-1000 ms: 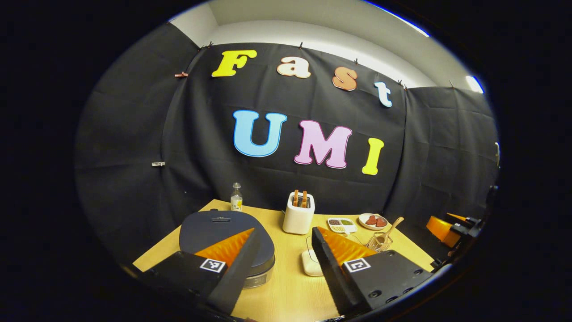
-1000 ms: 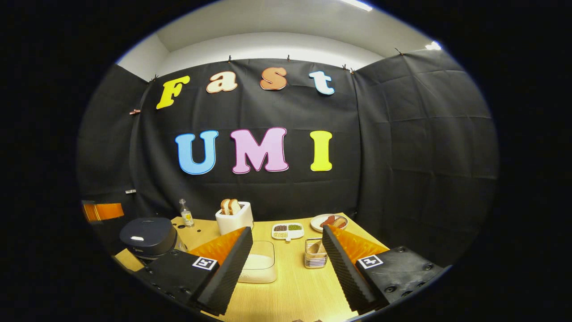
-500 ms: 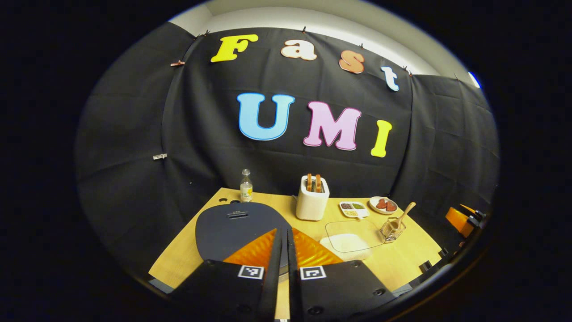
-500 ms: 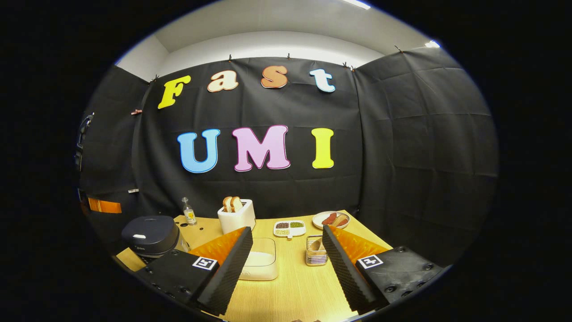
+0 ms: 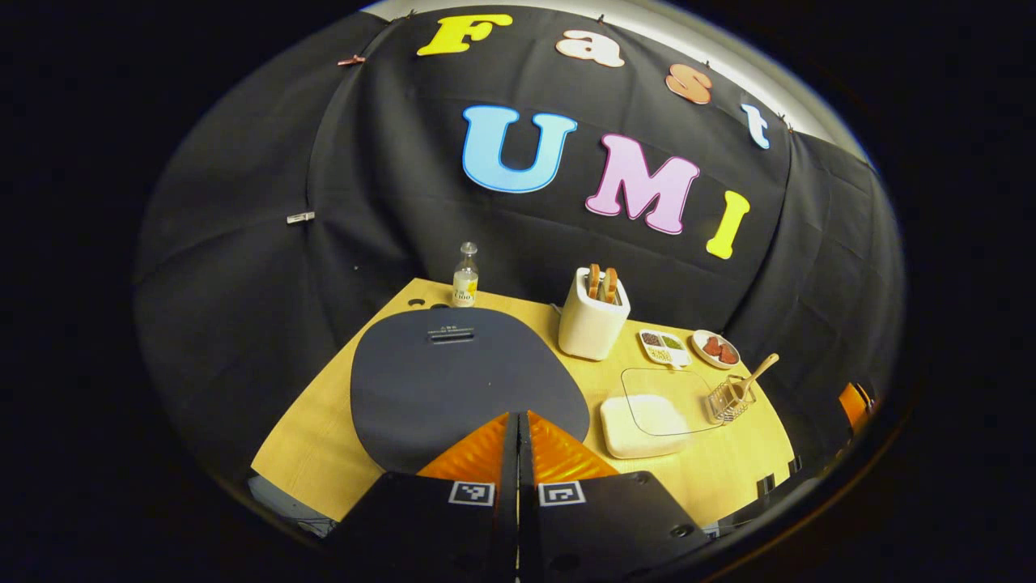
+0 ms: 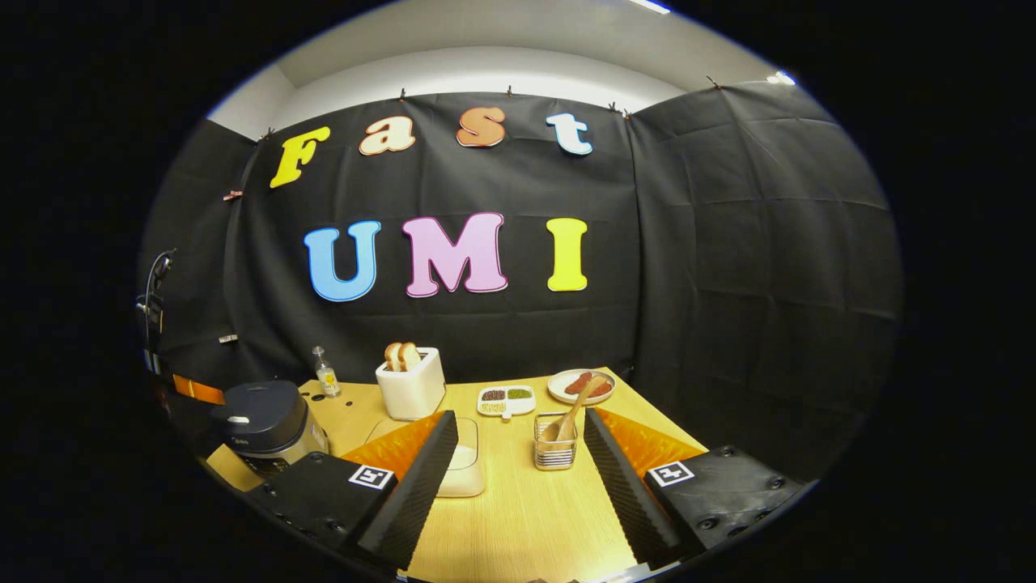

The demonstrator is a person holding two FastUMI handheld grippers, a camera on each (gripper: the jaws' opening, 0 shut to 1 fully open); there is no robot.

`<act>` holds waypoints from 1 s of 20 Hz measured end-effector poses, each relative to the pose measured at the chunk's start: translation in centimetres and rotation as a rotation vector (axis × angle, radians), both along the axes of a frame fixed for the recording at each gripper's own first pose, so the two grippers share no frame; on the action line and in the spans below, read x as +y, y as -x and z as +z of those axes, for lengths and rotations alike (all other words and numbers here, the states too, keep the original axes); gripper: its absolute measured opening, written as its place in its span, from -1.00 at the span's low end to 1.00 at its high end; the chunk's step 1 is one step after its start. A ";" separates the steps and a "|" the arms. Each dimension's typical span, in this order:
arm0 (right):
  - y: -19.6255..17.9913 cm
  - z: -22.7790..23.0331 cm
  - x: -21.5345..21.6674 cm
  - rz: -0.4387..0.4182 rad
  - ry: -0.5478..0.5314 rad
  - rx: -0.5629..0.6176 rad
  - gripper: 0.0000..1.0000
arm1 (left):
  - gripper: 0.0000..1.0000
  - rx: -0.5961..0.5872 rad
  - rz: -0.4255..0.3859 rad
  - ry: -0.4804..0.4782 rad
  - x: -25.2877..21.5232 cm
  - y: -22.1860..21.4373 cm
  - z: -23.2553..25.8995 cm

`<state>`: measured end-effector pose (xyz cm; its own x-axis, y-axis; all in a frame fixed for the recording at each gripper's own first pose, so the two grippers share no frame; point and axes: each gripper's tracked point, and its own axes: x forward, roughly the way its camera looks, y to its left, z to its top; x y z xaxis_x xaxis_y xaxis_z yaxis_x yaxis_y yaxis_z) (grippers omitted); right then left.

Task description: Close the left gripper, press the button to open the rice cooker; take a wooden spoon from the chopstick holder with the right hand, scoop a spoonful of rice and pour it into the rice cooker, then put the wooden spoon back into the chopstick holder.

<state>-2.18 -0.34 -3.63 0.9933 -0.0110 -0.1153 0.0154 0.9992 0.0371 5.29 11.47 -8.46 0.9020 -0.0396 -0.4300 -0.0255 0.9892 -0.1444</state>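
My left gripper (image 5: 518, 417) is shut with nothing in it and hangs just above the near edge of the dark rice cooker (image 5: 461, 372), whose lid is down. In the right gripper view the same rice cooker (image 6: 263, 417) stands at the table's left end. A wooden spoon (image 6: 576, 405) leans in the wire chopstick holder (image 6: 555, 444), a little ahead of my open right gripper (image 6: 522, 433). The clear-lidded white rice container (image 5: 643, 409) sits between cooker and holder. From the left gripper view the wooden spoon (image 5: 757, 374) and holder (image 5: 728, 398) lie far right.
On the wooden table (image 6: 526, 518) stand a white toaster (image 6: 411, 385) with two bread slices, a small bottle (image 6: 326, 374), a divided dish of grains (image 6: 506, 398) and a plate of food (image 6: 579, 387). Black cloth walls close in behind and on both sides.
My left gripper went from open to shut and rose over the rice cooker, tilting downward. The right gripper shifted a little, so the chopstick holder now sits between its fingers.
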 end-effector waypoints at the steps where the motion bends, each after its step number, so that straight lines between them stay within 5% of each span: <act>1: 0.1 0.1 -0.2 -0.004 0.000 0.002 0.96 | -0.89 0.010 -0.002 0.002 0.0 -0.3 -0.4; 13: -3.0 -1.2 -0.7 0.006 0.005 0.061 0.96 | -0.87 0.101 0.025 -0.038 -0.1 -1.8 -4.0; 20: -6.0 -2.9 -1.2 0.062 0.034 0.125 0.96 | -0.87 0.137 0.088 0.041 -0.2 -2.1 -4.3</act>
<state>3.78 -1.56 -6.53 0.9701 0.0435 -0.2389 -0.0437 0.9990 0.0046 7.38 11.31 -12.75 0.8358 0.0164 -0.5489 -0.1335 0.9756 -0.1741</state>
